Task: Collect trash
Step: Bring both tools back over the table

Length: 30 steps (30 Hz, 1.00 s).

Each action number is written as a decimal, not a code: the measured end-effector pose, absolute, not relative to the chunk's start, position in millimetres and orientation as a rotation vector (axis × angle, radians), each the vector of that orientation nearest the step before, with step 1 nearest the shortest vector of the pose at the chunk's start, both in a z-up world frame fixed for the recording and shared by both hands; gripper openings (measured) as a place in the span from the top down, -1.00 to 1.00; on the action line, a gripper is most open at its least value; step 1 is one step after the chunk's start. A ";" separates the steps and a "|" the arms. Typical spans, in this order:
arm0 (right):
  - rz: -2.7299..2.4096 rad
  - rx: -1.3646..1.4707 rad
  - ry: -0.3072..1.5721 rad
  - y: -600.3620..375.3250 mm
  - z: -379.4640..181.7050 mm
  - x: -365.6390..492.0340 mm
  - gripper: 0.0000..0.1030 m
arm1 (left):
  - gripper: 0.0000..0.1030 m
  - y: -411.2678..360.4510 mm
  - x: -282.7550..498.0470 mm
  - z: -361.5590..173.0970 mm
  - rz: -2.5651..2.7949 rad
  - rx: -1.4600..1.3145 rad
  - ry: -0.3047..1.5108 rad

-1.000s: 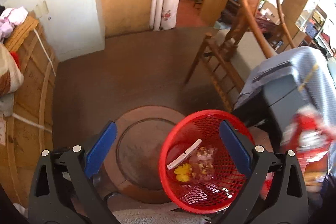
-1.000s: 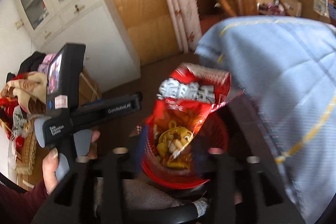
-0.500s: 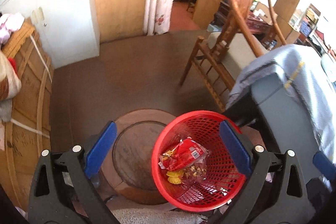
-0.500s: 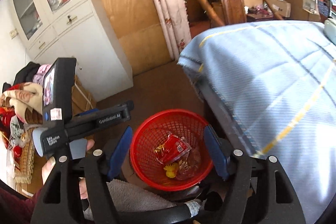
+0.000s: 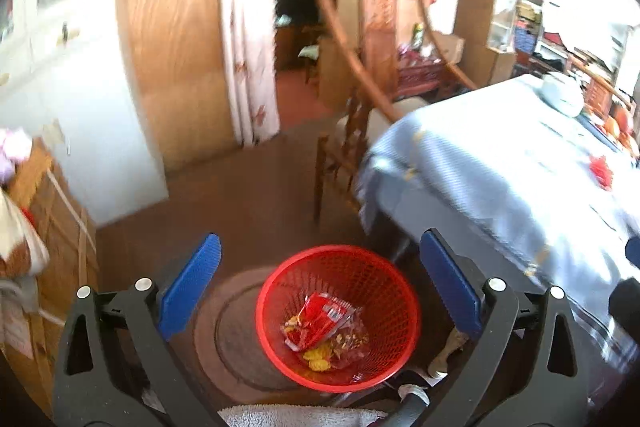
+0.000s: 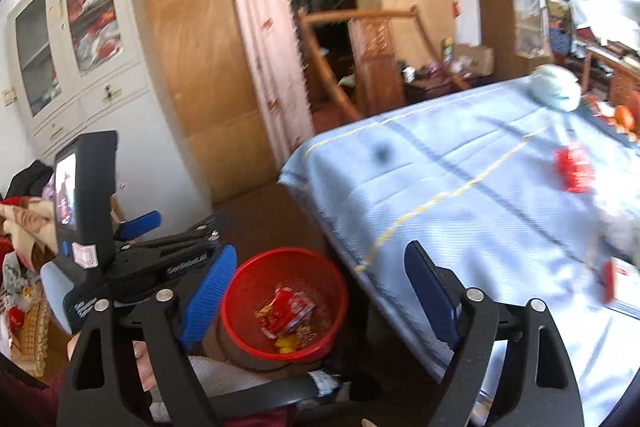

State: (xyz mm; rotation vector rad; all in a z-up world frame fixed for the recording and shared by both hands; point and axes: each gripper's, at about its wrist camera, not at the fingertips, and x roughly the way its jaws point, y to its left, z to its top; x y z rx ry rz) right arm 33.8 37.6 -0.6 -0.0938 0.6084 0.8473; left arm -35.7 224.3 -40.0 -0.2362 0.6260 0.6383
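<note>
L to R, left wrist view: stacked cardboard boxes [image 5: 60, 227] w/ bedding on top at far left, white cabinet [image 5: 80, 87] behind them, then wood door panel [image 5: 176, 39] & floral curtain [image 5: 248, 47]. Left claw [image 5: 320, 291] hangs over the floor, jaws wide apart, nothing between the pads. Below it, framed between the blue pads, sits the red mesh trash basket [image 5: 338, 313] on the brown floor. Inside: red snack wrapper [image 5: 322, 319] lying on top of clear plastic & yellow scraps [image 5: 318, 353]. Wooden chair [image 5: 352, 99] stands behind the basket, just beside the worktop [image 5: 500, 163] w/ light blue cloth at right.

Right wrist view: the left claw's handle & small screen [image 6: 86, 207] show at left, held in a hand [image 6: 140, 359]. Right claw [image 6: 316, 295] is empty, jaws opening, basket visible between them, lower left of centre. On the worktop at right: a red wrapper [image 6: 574, 171], blurred, lying apart from the edge; a pale round bundle [image 6: 558, 87] at the far end; orange items [image 6: 624, 115] past it, too blurred to ID.
</note>
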 end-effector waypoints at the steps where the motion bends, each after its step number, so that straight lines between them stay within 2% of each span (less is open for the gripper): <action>1: 0.831 -0.083 0.594 27.1 2.6 31.0 -0.68 | -0.87 214.7 -35.9 -35.4 0.621 -0.212 0.615; 17: 0.466 0.082 0.359 -165.0 32.5 -18.3 -0.86 | -0.87 49.2 -26.6 13.1 0.232 0.049 0.496; 23: 0.324 0.150 0.317 -226.4 34.0 -26.6 -0.89 | -0.87 -19.7 -12.2 19.5 0.110 0.166 0.442; 30: 0.183 0.172 0.322 -268.3 26.8 -6.6 -0.89 | -0.87 -65.5 27.1 13.6 0.013 0.212 0.446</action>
